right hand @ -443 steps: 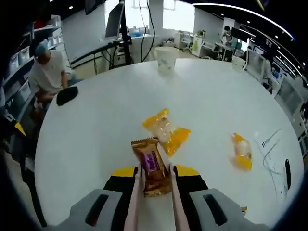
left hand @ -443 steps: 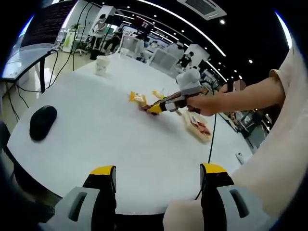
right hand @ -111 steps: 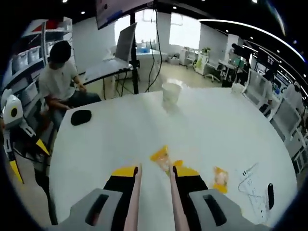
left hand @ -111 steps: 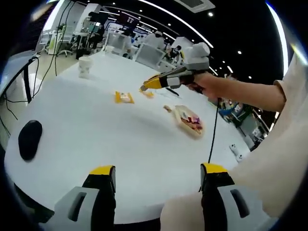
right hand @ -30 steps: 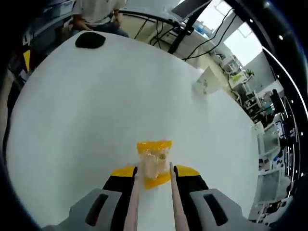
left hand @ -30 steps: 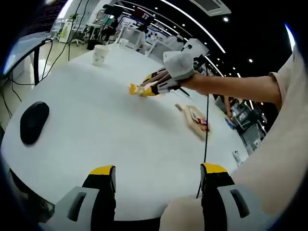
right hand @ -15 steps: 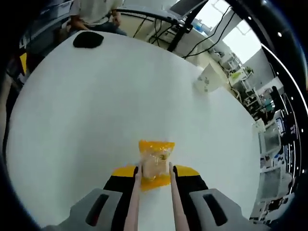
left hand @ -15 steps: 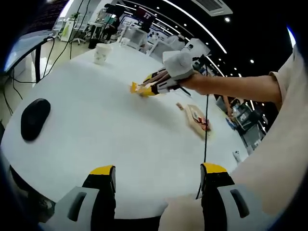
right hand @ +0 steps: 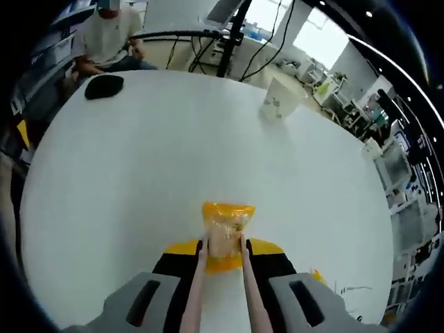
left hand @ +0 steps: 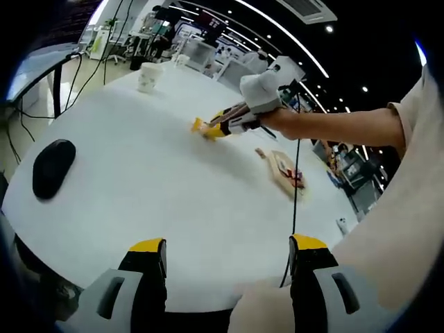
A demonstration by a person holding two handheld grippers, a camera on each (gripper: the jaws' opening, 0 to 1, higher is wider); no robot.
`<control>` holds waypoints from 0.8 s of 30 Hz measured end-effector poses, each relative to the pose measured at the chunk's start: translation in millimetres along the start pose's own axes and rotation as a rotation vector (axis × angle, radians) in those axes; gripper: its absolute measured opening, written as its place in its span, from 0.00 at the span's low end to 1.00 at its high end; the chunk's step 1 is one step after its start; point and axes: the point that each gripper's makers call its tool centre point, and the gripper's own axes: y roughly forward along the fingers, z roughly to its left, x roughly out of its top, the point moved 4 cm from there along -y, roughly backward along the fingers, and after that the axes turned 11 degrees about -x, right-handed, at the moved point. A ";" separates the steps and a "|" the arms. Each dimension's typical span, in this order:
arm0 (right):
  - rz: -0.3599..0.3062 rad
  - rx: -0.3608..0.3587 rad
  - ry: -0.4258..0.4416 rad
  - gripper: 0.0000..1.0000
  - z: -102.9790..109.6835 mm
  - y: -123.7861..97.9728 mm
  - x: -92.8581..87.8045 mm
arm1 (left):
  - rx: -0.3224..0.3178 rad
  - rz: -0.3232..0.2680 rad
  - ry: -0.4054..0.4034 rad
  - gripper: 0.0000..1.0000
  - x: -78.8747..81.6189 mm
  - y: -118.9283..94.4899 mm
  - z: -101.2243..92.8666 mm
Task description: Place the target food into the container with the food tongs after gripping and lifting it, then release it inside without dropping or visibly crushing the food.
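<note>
A yellow snack packet (right hand: 226,225) lies between the tips of the pale food tongs (right hand: 196,284), which rise between my right gripper's jaws. My right gripper (right hand: 222,253) is shut on the tongs, and their tips press the packet's sides. From the left gripper view, the right gripper (left hand: 239,119) reaches over the white table with the yellow packet (left hand: 201,126) at the tong tips. I cannot tell whether the packet is off the table. The wooden container (left hand: 286,173) with wrapped food lies right of it. My left gripper (left hand: 227,253) hovers open near the table's edge.
A paper cup (right hand: 277,100) stands at the far side of the round white table (right hand: 139,180). A black mouse (left hand: 52,166) lies near the left edge. Another yellow packet (right hand: 316,277) lies to the right. A person (right hand: 107,35) sits beyond the table.
The tong tips have closed in on the yellow packet. The right gripper view has tipped up and shifted, and in the left gripper view the right gripper sits slightly further right.
</note>
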 end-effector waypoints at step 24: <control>-0.055 -0.017 0.270 0.23 -10.5 -28.6 -13.2 | -0.004 -0.017 0.047 0.73 7.7 -1.8 -16.2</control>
